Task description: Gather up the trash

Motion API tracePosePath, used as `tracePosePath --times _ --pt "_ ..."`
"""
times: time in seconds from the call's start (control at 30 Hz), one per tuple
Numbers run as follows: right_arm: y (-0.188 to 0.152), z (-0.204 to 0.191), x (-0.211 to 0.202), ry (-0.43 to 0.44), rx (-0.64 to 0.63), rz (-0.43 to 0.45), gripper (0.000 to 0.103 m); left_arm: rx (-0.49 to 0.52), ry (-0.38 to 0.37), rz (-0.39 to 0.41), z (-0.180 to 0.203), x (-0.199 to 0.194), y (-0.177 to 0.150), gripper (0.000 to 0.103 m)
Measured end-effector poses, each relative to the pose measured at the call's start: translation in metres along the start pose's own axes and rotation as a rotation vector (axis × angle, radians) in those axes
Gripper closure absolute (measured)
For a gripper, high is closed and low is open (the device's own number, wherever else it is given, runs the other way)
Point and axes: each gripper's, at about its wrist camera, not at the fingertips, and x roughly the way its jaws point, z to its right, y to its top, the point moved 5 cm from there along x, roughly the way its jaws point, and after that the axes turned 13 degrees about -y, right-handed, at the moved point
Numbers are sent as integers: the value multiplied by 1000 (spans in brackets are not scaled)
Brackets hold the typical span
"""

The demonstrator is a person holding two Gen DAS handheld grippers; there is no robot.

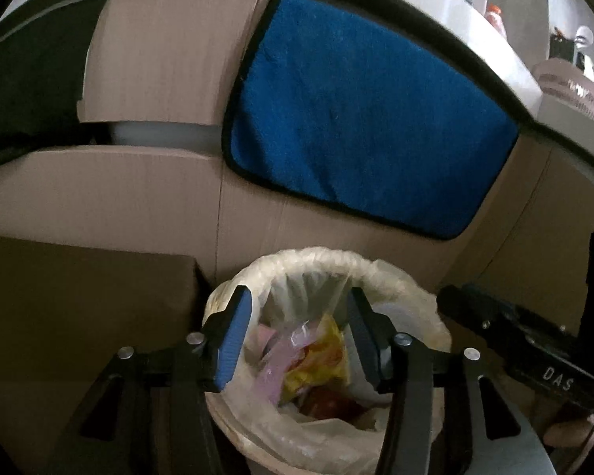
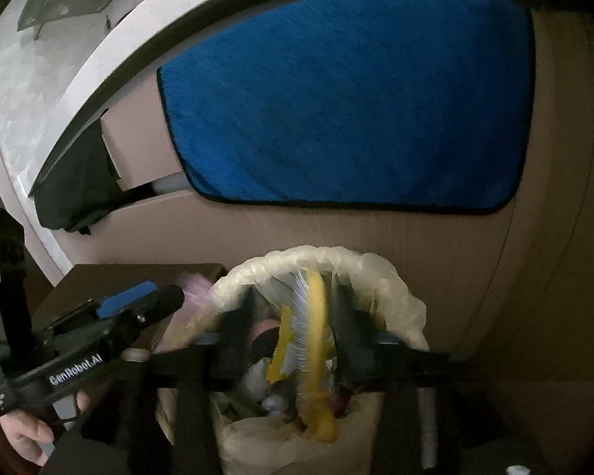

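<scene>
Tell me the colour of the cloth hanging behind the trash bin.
Blue cloth with a dark edge, clearest in the right wrist view.

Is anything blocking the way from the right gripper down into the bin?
Nothing visible does. The right gripper is right over the open mouth of the bin, and a blurred yellow wrapper streaks between its fingers toward the trash inside. The left gripper sits off by the rim.

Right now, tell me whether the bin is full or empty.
Partly full. The lined bin stands upright with wrappers piled inside, below the rim. A blurred yellow wrapper shows between the right tongs.
</scene>
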Motion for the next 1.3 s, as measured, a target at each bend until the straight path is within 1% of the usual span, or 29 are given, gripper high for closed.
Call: tracePosePath --times 0.07,0.1,0.2,0.27,0.33,0.37,0.4,0.5,0.53,0.6,0.67,0.73,0.8,0.87,0.93,1.0,1.13,1.23,1.3 --pt "-3 5 -3 -10 15 -1 48 0 -30 -33 3 3 0 52" --pt "-3 6 -3 -15 20 -3 48 -5 -34 -36 4 2 1 52" --pt "-8 12 -9 -18 40 -11 48 -13 -9 -18 4 -7 3 52" --pt "-10 12 -14 -24 37 -10 48 5 42 -2 8 -21 3 51" --pt "-12 9 -20 -35 27 -7 48 12 95 36 8 -39 2 51" --pt "-13 7 -25 -43 20 -4 47 9 126 63 10 -54 1 51" --pt "-15 6 -29 -47 17 -3 47 5 140 77 11 -63 -1 51" --pt "-22 -1 -56 -51 9 25 46 15 211 134 21 -109 -12 51" --pt "-26 -6 -68 -47 1 39 44 38 250 149 27 -131 -20 51" --pt "-33 -18 -92 -45 -22 65 41 73 292 158 36 -162 -34 51" --pt "-46 -31 -122 -39 -55 103 37 87 300 151 45 -192 -52 51" --pt "-60 -43 -147 -7 -84 125 32 98 297 135 54 -217 -69 51" --pt "-78 -53 -171 28 -112 135 31 104 318 137 63 -245 -90 51" --pt "-96 -61 -193 27 -138 148 31 103 341 153 71 -266 -106 51" --pt "-109 -65 -209 -6 -147 162 31 100 345 156 80 -282 -123 51" --pt "-119 -68 -225 -36 -144 174 31 112 347 146 85 -290 -134 51" --pt "-137 -74 -257 -52 -119 192 31 128 391 138 93 -307 -153 51" --pt "-144 -80 -274 -82 -121 231 31 117 379 129 97 -315 -159 51" --pt "-145 -83 -282 -93 -121 247 31 119 391 135 101 -321 -161 51"
